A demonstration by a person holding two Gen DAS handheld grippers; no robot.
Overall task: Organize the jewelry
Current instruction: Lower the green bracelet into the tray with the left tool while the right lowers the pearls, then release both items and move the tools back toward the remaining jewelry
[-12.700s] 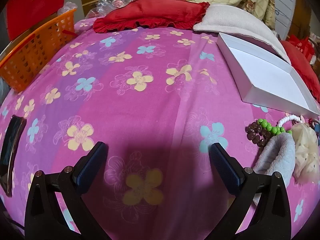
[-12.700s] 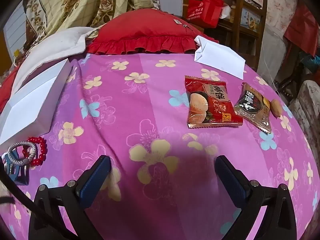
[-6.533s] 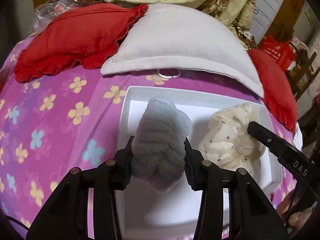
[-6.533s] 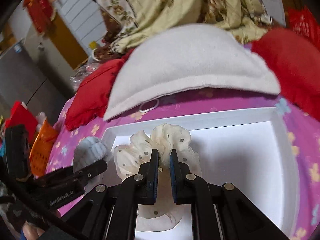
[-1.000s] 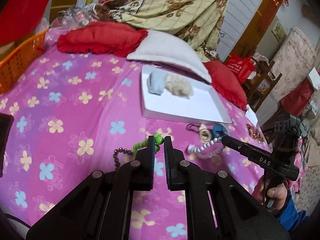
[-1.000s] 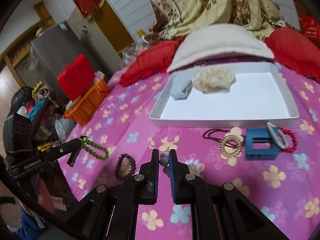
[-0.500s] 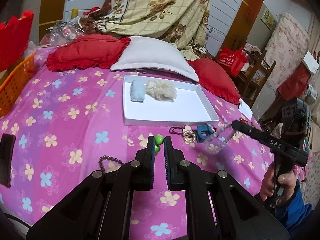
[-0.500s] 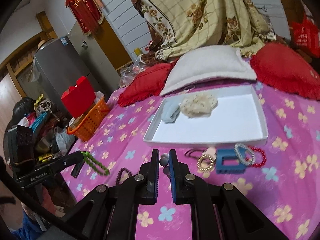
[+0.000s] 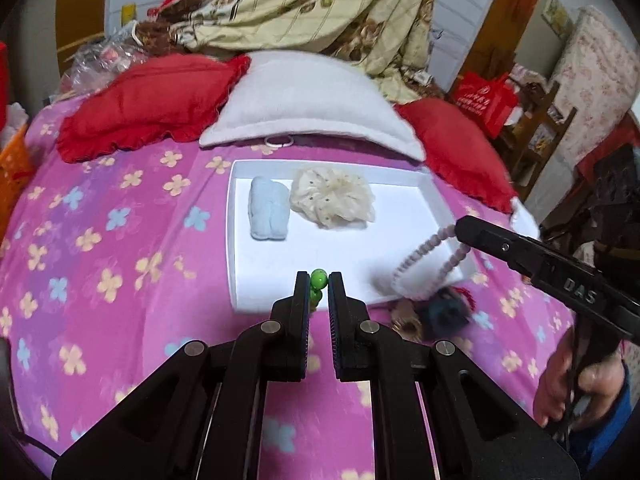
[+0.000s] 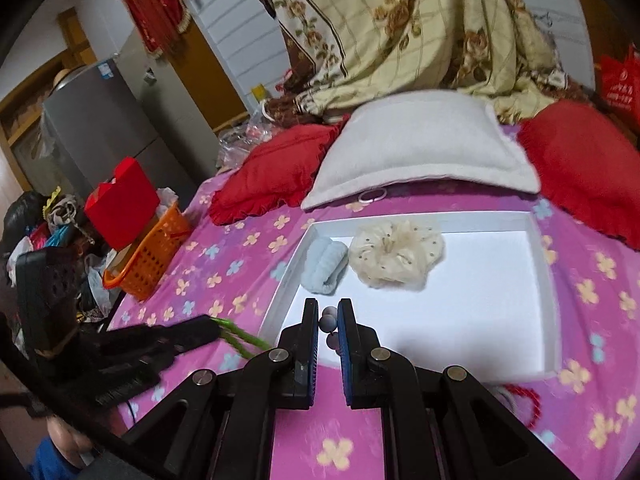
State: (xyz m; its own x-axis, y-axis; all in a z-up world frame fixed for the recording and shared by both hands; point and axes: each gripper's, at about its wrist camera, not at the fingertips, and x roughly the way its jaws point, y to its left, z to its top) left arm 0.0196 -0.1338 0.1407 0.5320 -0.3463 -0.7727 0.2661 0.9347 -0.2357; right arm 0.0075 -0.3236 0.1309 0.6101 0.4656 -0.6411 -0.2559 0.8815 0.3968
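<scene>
Bracelets ride in both tongs: left tongs (image 9: 319, 280) clamped on the green bead bracelet (image 9: 318, 285), right tongs (image 10: 328, 322) on the pale bead bracelet (image 10: 329, 327), both near the white tray (image 9: 233, 240)'s front edge. Best release low, clear of the scrunchies (image 9: 331, 199).

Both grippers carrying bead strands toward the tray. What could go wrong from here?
1. The left gripper pinches the green bead bracelet by only one or two beads; it may slip out.
2. The pale bead strand dangles from the right gripper near the white tray rim and could snag there.
</scene>
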